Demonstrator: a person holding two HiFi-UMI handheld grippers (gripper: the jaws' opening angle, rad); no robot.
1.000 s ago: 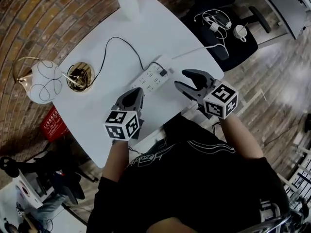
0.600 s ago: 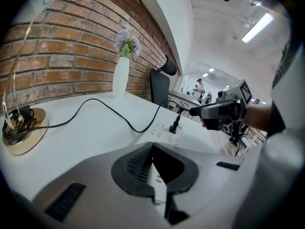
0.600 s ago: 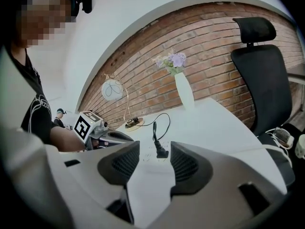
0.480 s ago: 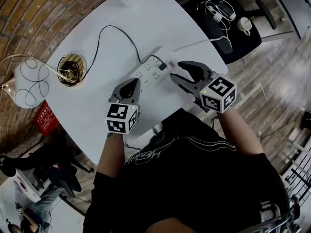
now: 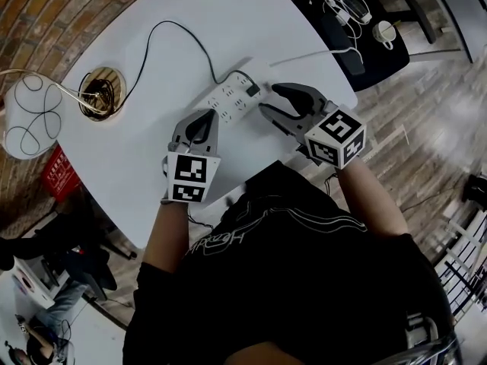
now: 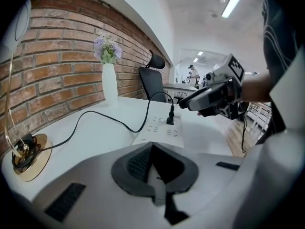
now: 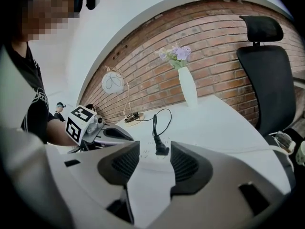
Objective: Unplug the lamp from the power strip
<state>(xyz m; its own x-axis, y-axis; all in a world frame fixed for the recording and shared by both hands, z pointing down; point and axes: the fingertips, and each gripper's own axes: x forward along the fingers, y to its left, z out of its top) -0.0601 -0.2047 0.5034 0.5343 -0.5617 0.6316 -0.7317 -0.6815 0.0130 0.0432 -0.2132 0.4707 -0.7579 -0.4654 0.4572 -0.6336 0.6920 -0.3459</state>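
On the white worktop (image 5: 152,158), the small black plug (image 5: 252,91) of the white globe lamp (image 5: 29,120) sits in the long white power strip (image 5: 228,99), ahead of the released right claw (image 5: 268,99), while the clenched left claw (image 5: 202,120) hovers near, so the unpinned strip may lift too.

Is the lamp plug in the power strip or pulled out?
In: the black plug stands seated in the power strip; the right gripper, jaws open, hasn't reached it.
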